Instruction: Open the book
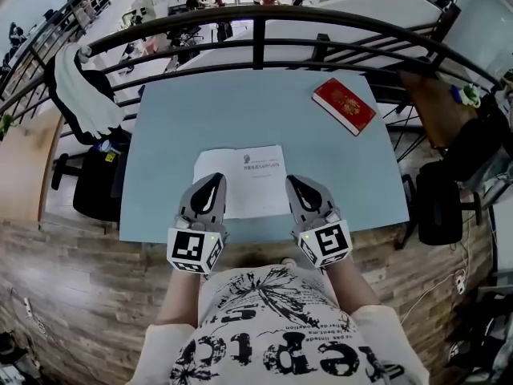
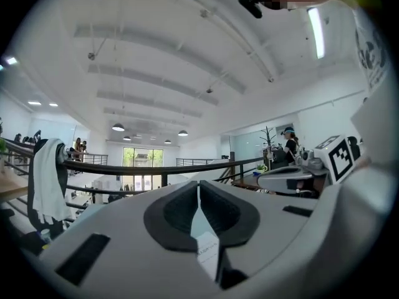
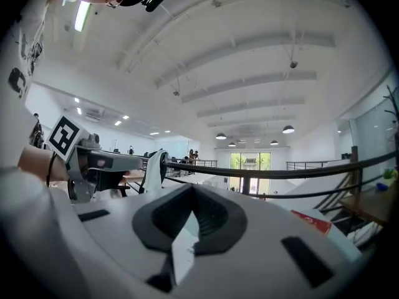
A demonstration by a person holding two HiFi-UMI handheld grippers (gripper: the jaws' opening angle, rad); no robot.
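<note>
Grey left tool [image 1: 215, 180], right tool [image 1: 293, 182] — closed

Right gripper [image 3: 194, 187]: jaws are closed together.
Page [image 3: 182, 250]: white, seen through the gap behind the tips.
Red book [image 3: 310, 221]: seen at right.
Railing [image 3: 280, 172]: seen beyond.

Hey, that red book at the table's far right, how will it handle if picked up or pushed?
The red book lies closed and flat, fairly thin, so it is probably stiff and light. Its smooth-looking cover may slip in a grip. Flat on the table, it should slide, not tip.
</note>
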